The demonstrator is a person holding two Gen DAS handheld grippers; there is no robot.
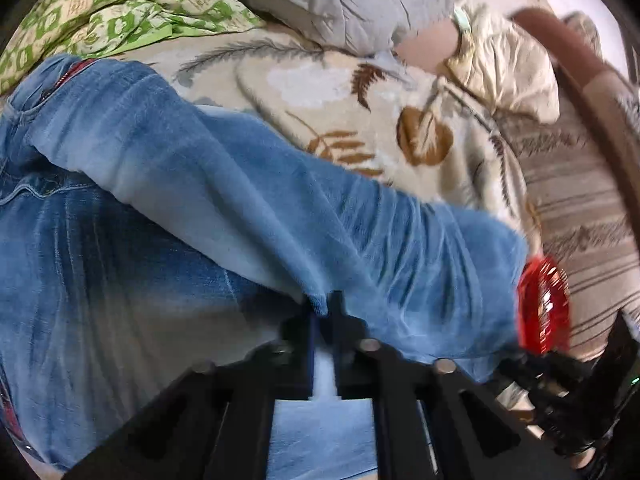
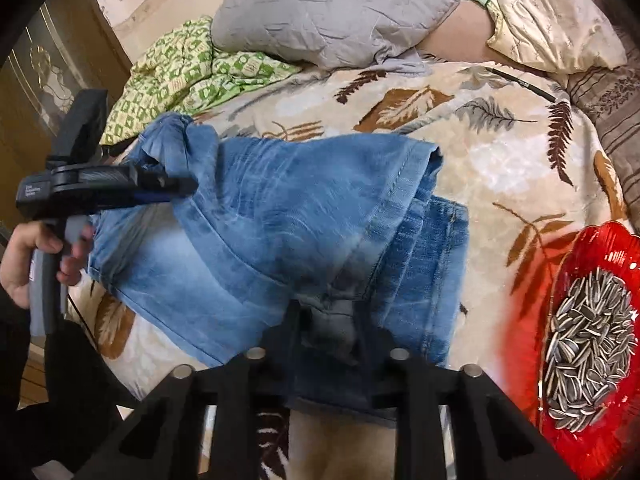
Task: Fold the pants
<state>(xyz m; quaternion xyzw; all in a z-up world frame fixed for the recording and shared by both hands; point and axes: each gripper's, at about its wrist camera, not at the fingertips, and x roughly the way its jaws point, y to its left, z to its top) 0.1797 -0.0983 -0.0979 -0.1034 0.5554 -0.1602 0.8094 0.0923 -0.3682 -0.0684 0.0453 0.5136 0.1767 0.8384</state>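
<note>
Light blue jeans (image 2: 280, 216) lie on a leaf-patterned blanket (image 2: 500, 152), partly folded over themselves. In the left wrist view the jeans (image 1: 200, 200) fill the frame. My left gripper (image 1: 324, 312) is shut on a fold of the jeans' edge; it also shows in the right wrist view (image 2: 176, 188) at the left, pinching the fabric and held by a hand. My right gripper (image 2: 328, 312) is shut on a dark bunch of the jeans at their near edge, lifting it slightly.
A red dish of sunflower seeds (image 2: 592, 344) sits at the right on the blanket and shows in the left wrist view (image 1: 544, 304). A grey pillow (image 2: 332, 12), a green patterned cloth (image 2: 188, 72) and a cream pillow (image 2: 552, 20) lie behind. A pen (image 2: 524, 84) lies far right.
</note>
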